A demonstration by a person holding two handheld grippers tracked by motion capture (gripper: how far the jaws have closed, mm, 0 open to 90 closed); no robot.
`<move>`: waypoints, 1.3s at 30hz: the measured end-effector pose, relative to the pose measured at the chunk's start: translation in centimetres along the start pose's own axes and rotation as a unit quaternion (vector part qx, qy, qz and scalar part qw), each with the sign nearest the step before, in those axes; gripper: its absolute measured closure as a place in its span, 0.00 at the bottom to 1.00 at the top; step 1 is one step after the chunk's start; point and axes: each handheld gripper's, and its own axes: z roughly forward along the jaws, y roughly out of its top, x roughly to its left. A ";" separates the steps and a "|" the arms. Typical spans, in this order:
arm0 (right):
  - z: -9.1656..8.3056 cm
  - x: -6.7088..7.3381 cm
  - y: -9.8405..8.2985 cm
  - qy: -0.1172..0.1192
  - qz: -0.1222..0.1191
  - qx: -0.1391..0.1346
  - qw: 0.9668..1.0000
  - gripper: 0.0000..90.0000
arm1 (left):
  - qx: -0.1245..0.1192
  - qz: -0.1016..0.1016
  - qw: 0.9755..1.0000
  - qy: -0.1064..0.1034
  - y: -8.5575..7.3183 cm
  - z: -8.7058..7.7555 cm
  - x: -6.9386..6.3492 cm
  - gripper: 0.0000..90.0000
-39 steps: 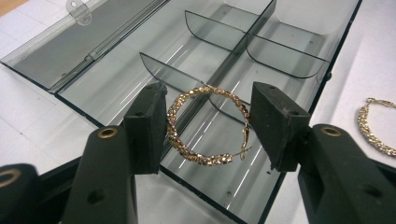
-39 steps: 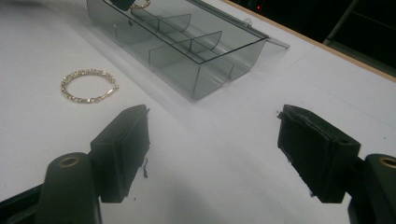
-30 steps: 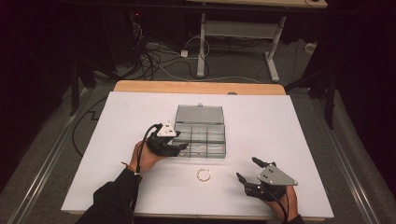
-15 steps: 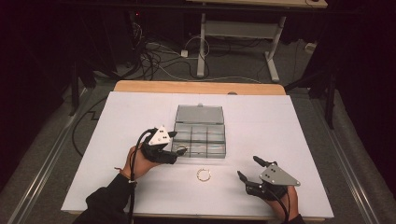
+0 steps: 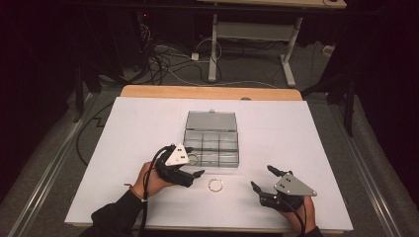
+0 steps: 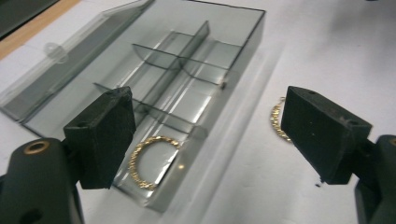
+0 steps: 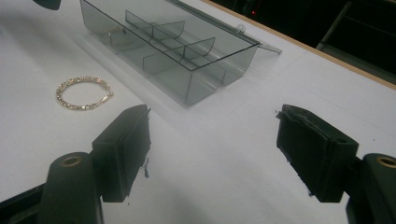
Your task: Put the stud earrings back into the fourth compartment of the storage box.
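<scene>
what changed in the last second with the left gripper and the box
The left gripper drew back from the clear box toward the person, its fingers just opening with nothing between them. One gold bracelet lies in the box's near compartment. The other bracelet and the right gripper stayed put.

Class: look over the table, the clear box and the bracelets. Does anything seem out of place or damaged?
One gold bracelet lies loose on the white table, in front of the open compartment box, while another bracelet sits in a near corner compartment. Nothing looks spilled or damaged.
</scene>
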 end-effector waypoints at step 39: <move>-0.2 0.1 -0.2 -0.004 0.009 0.006 1.000 0.30 | 0.091 -0.018 0.990 -0.102 0.4 5.9 -3.8 0.28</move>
